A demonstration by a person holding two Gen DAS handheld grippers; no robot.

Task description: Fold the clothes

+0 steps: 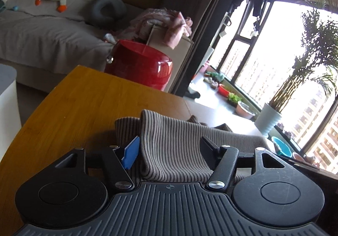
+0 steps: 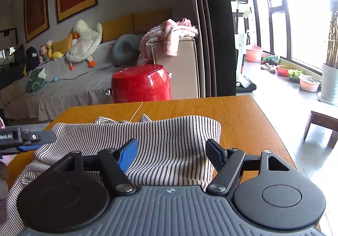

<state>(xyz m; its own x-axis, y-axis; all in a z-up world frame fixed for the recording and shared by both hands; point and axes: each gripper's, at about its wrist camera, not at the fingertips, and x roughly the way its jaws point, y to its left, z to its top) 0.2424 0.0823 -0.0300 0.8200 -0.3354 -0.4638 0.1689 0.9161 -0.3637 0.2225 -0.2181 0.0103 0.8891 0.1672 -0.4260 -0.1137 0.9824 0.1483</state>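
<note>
A black-and-white striped garment (image 1: 173, 130) (image 2: 169, 130) lies rumpled on the wooden table (image 1: 84, 98) (image 2: 243, 113). My left gripper (image 1: 170, 141) stands open around a raised fold of it. The cloth fills the gap between the blue pad (image 1: 132, 154) and the black finger (image 1: 208, 151), with no firm pinch visible. My right gripper (image 2: 171, 145) is open low over the garment's near right part, with the striped cloth lying between and under its fingers. The left gripper (image 2: 31, 142) shows at the left edge of the right wrist view, at the garment's left side.
A red drum-shaped stool (image 1: 139, 64) (image 2: 141, 83) stands just beyond the table's far edge, before a grey sofa (image 2: 74, 83) with plush toys. A white stand (image 1: 6, 98) is left of the table. A low wooden stool (image 2: 323, 122) and plant pots are right, by the windows.
</note>
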